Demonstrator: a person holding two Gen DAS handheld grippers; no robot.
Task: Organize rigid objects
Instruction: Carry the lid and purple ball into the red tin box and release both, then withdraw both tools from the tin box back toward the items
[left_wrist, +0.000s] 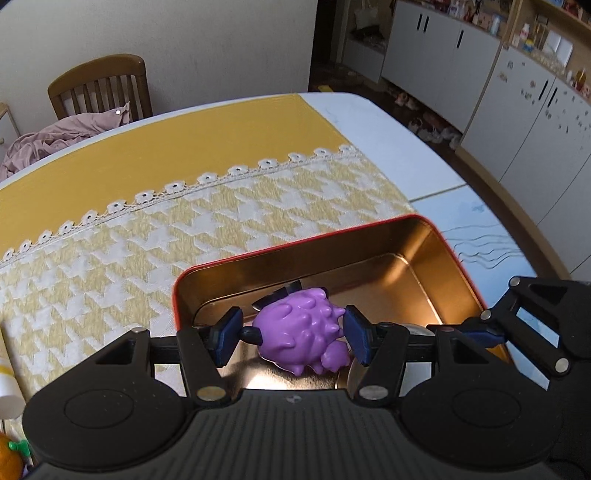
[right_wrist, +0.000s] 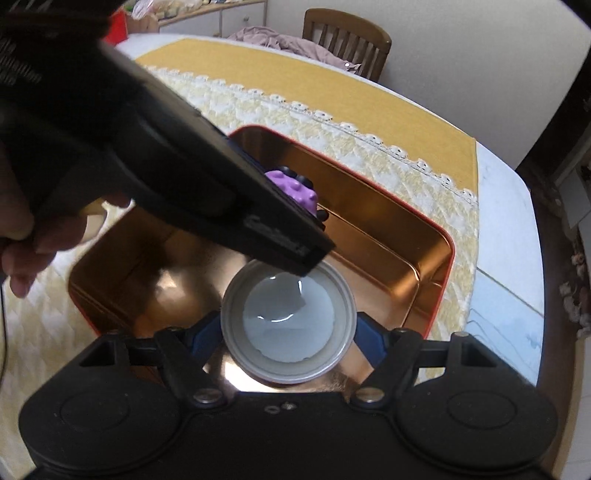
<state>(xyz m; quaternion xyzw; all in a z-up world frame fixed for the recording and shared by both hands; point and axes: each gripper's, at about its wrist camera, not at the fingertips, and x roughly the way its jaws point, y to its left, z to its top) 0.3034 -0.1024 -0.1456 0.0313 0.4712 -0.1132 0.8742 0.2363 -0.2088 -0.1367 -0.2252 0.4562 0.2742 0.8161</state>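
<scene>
The left gripper (left_wrist: 291, 334) has its fingers clamped on a purple toy (left_wrist: 303, 328), held over the open tin (left_wrist: 436, 251) that sits on the yellow cloth (left_wrist: 155, 236) covering the surface. The right gripper (right_wrist: 289, 341) has its fingers clamped on a round can (right_wrist: 288, 325), also over the tin, just beside the toy.

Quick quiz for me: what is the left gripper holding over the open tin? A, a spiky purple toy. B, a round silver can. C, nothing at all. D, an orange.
A: in the left wrist view the left gripper has its blue pads pressed on either side of the spiky purple toy, above the gold inside of the red-rimmed tin; the round can sits in the right gripper instead.
</scene>
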